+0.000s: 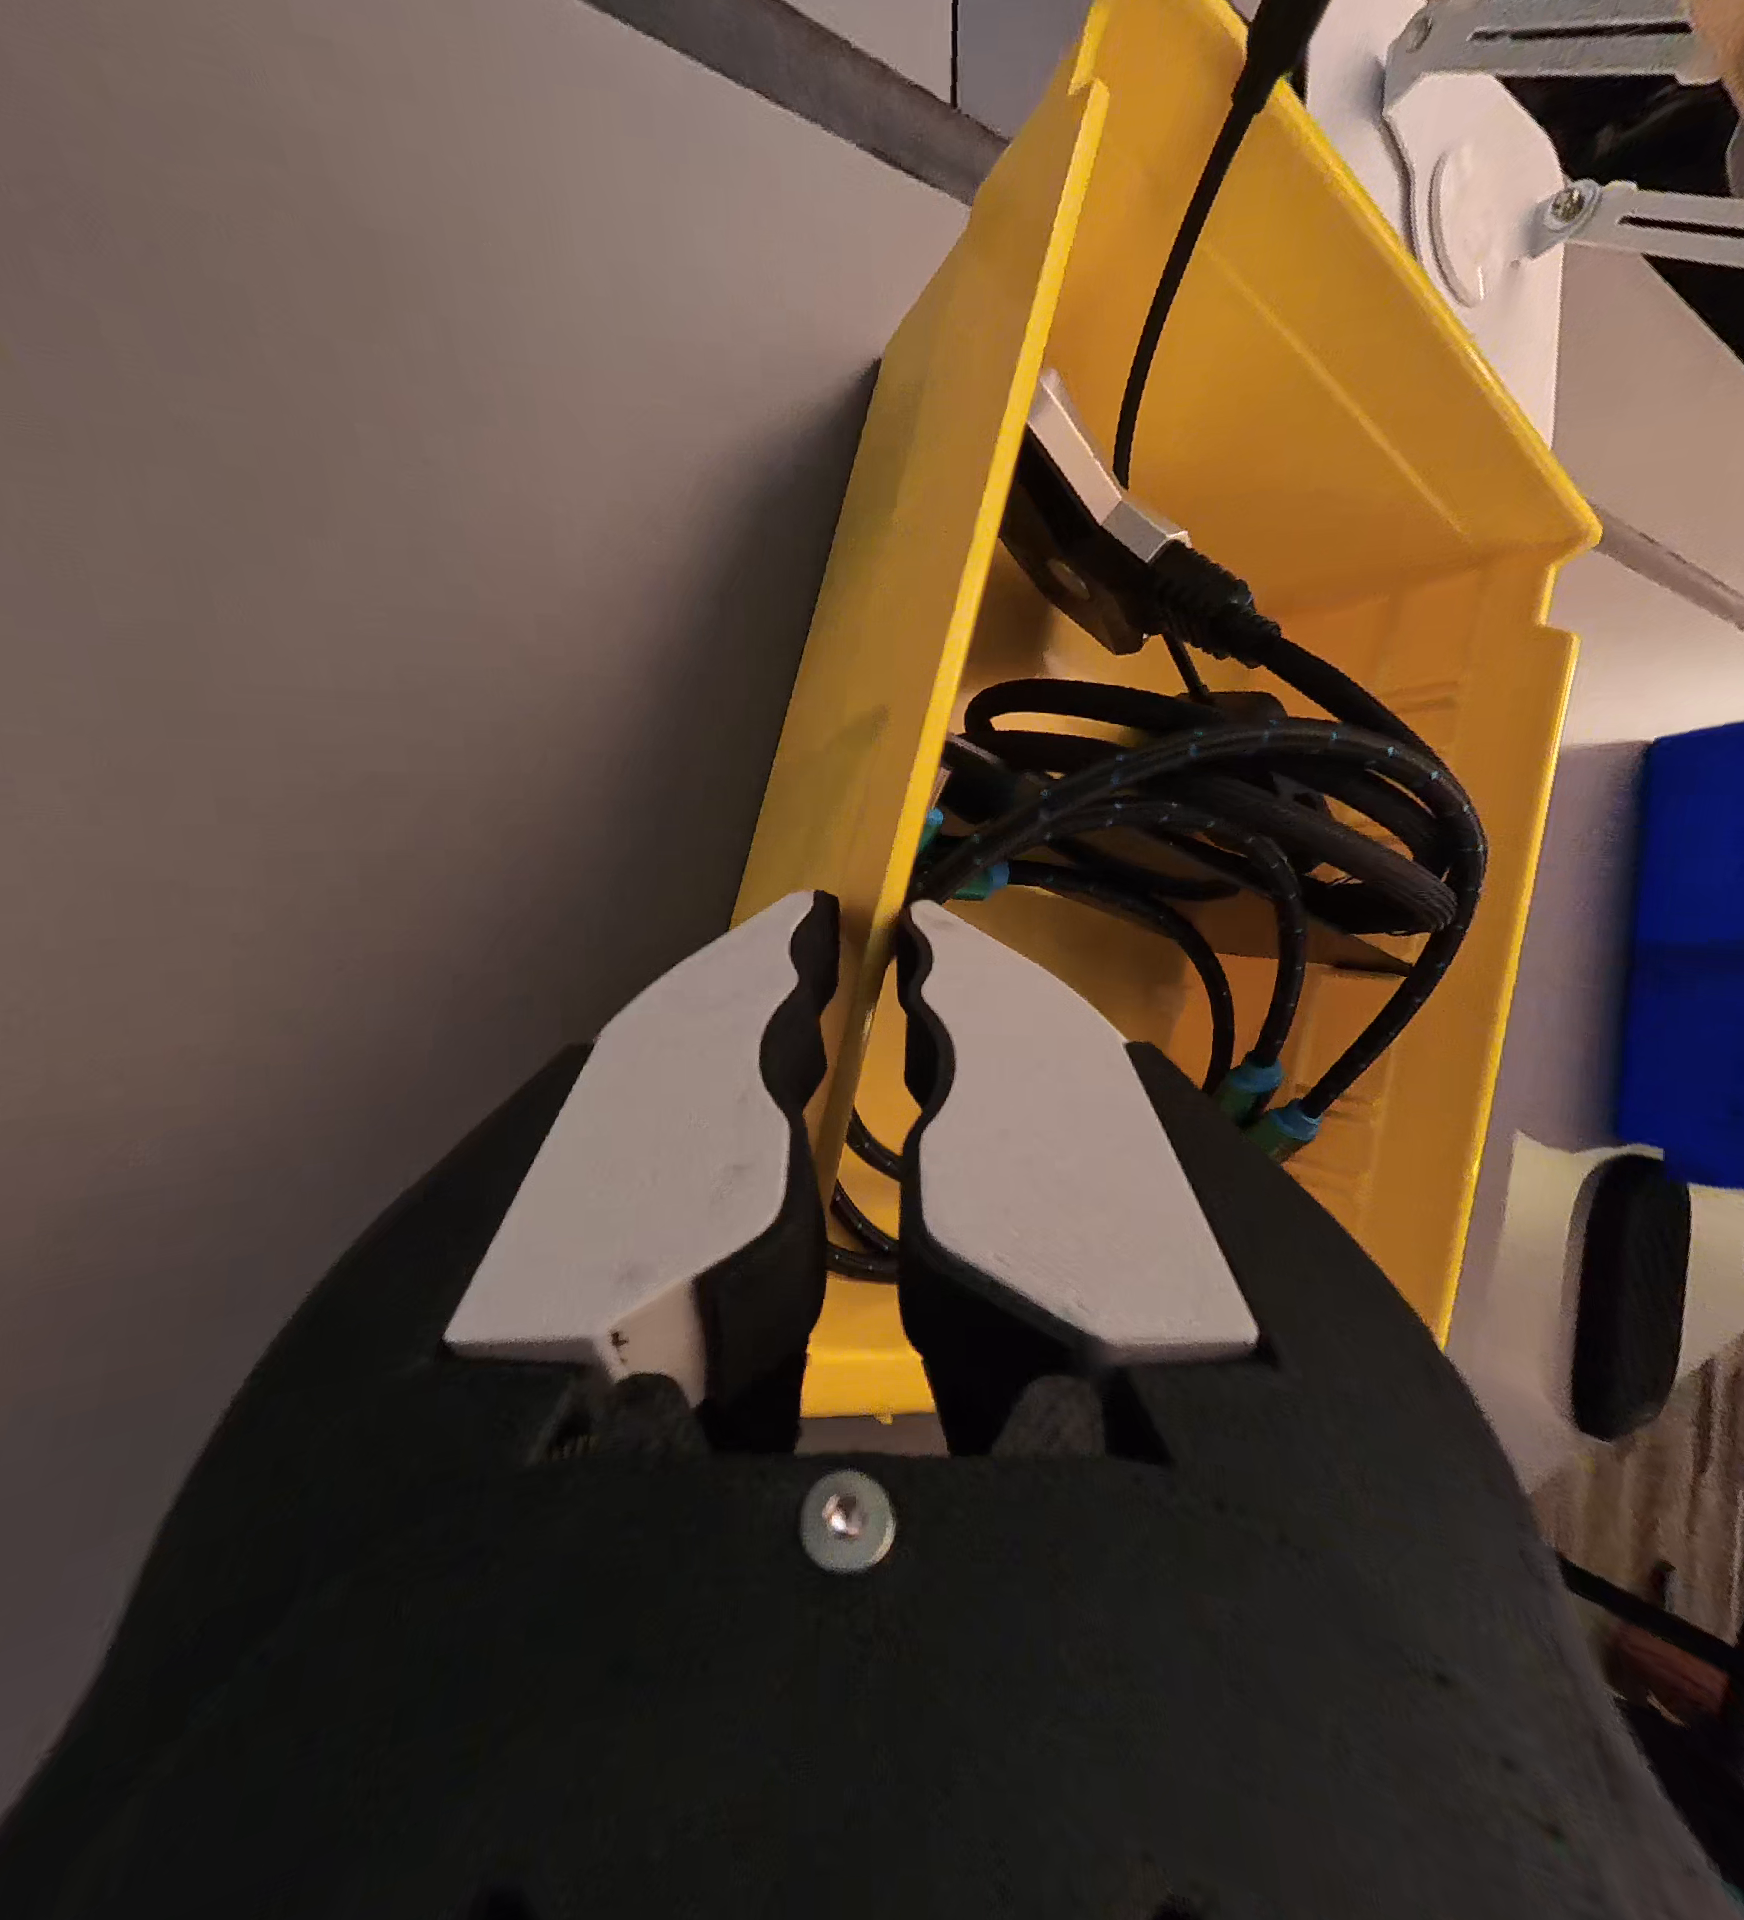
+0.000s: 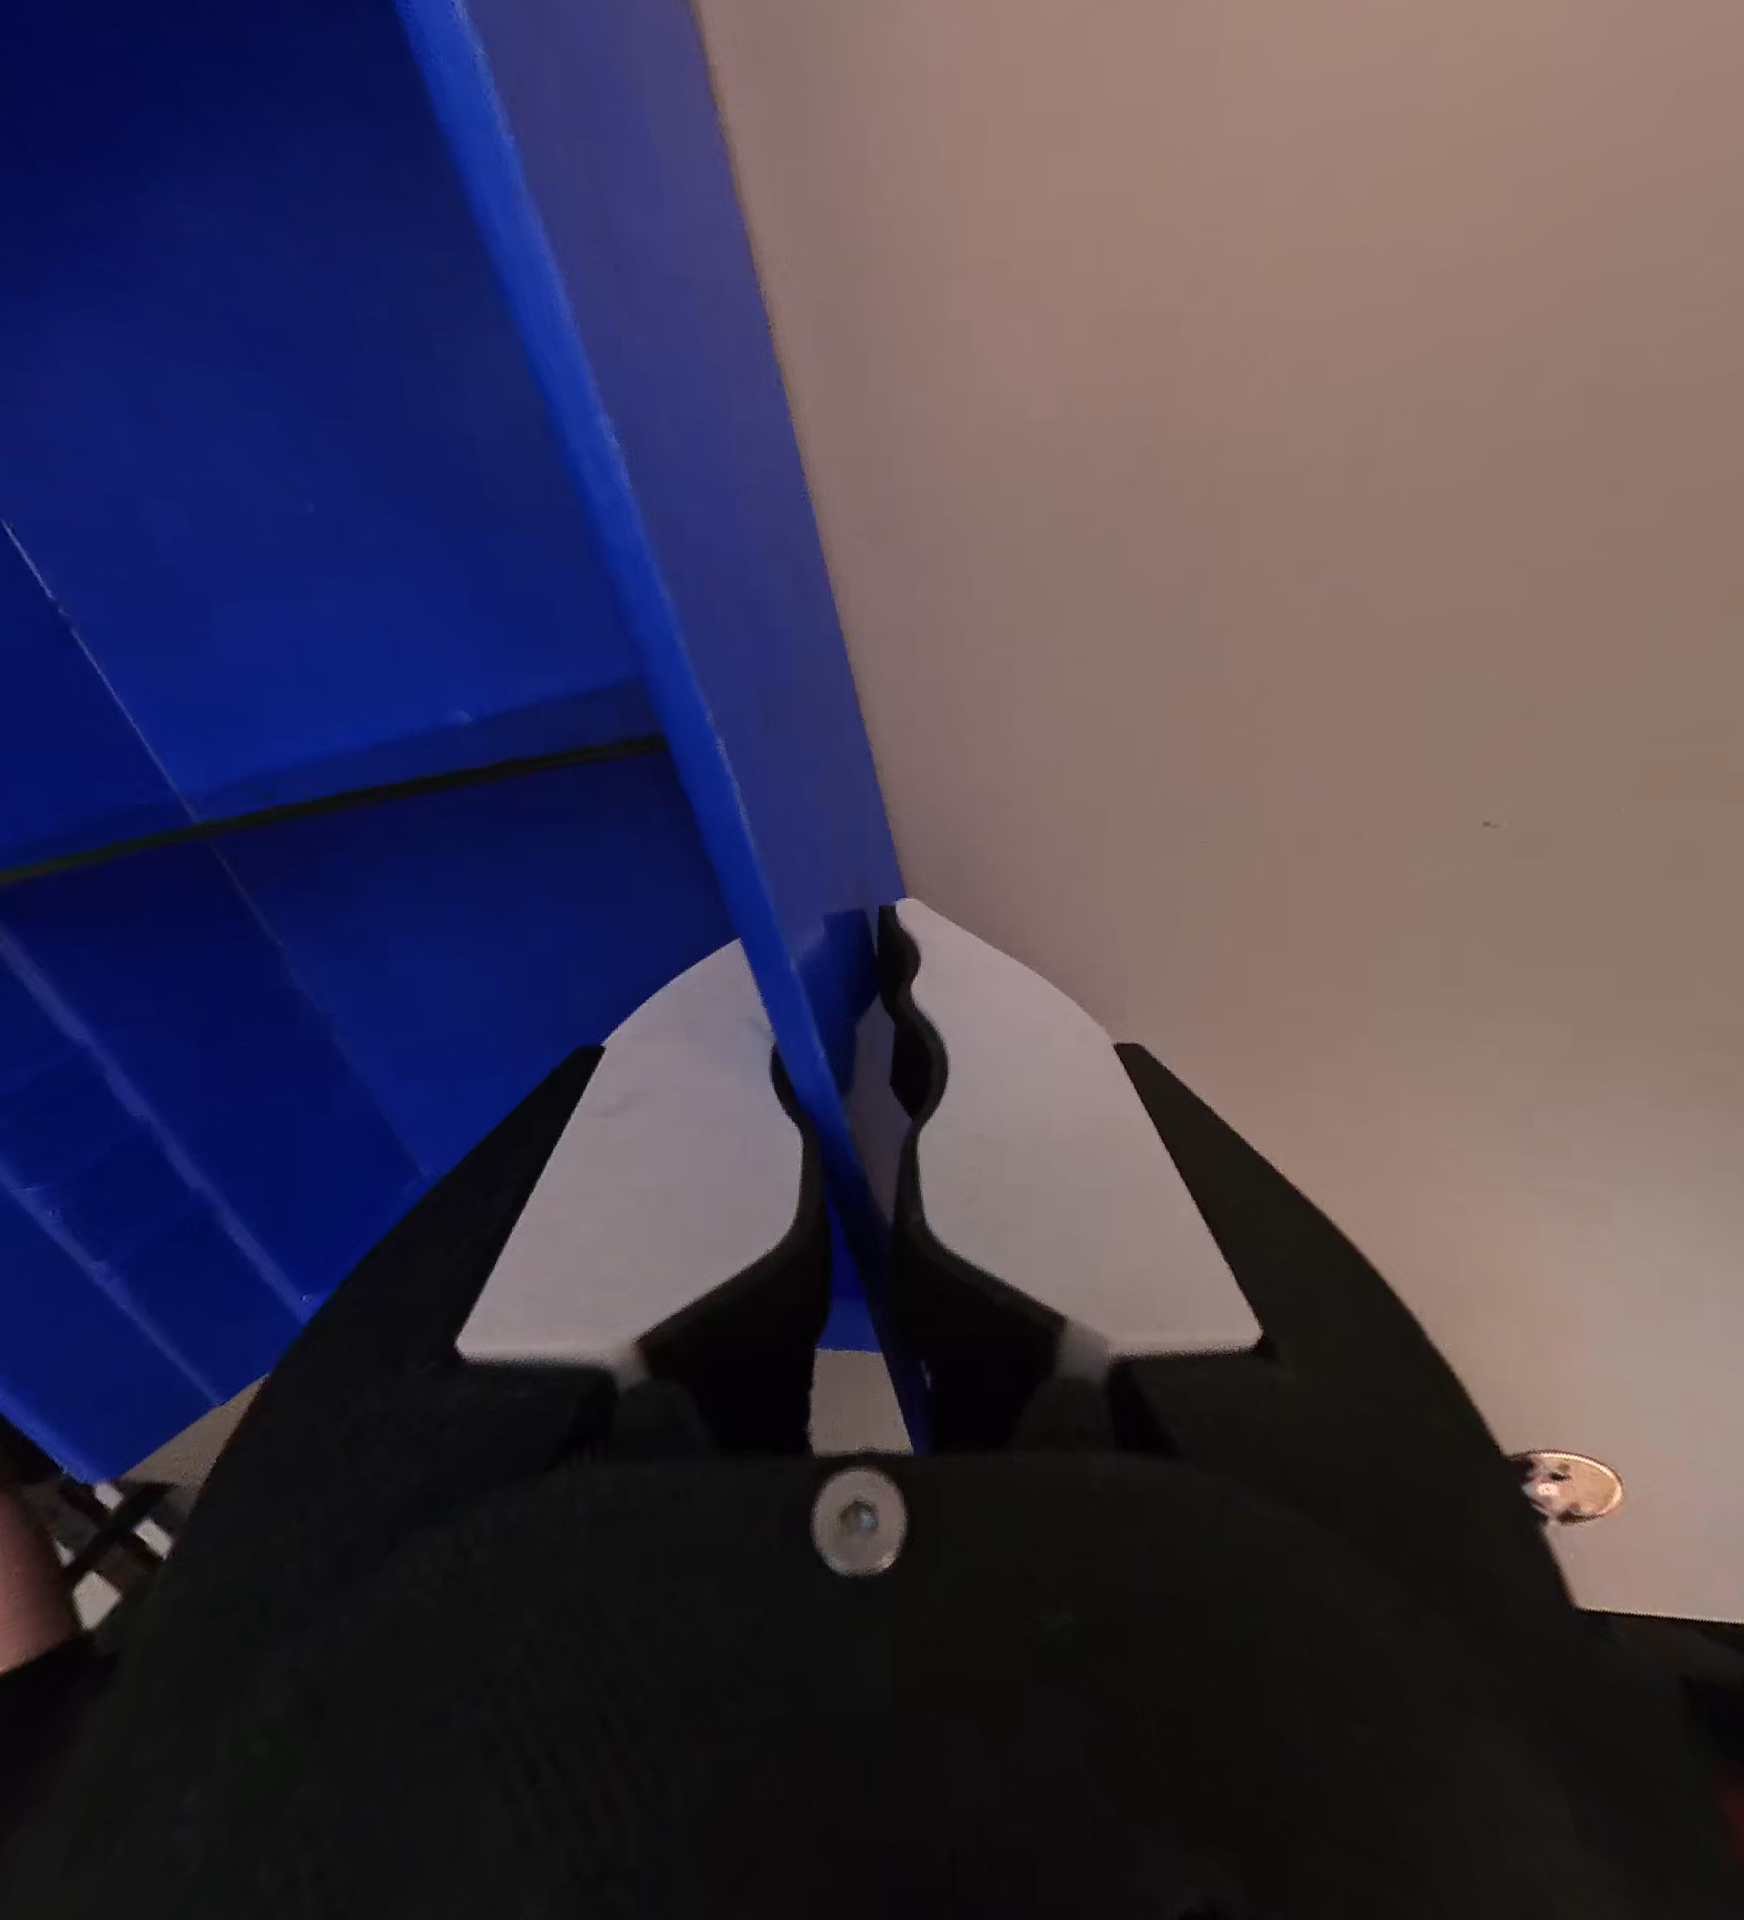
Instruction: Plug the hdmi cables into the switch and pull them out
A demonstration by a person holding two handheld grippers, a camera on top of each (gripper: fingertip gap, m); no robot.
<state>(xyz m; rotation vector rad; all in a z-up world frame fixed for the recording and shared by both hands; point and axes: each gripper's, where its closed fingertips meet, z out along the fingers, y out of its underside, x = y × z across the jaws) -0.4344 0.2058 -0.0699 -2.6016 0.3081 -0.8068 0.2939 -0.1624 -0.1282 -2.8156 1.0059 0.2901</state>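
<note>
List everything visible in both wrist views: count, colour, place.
yellow bin: 1, yellow, on the white table, its side wall between the left gripper's fingers
hdmi cables: several, exact count unclear, black braided with teal collars, coiled inside the yellow bin
switch: 1, silver and black, in the yellow bin, one black cable plugged in
blue bin: 1, blue, empty where visible, its side wall between the right gripper's fingers
table: 1, white, under both bins
left gripper: 1, white fingers with black pads, closed on the yellow bin wall
right gripper: 1, same build, closed on the blue bin wall
</note>
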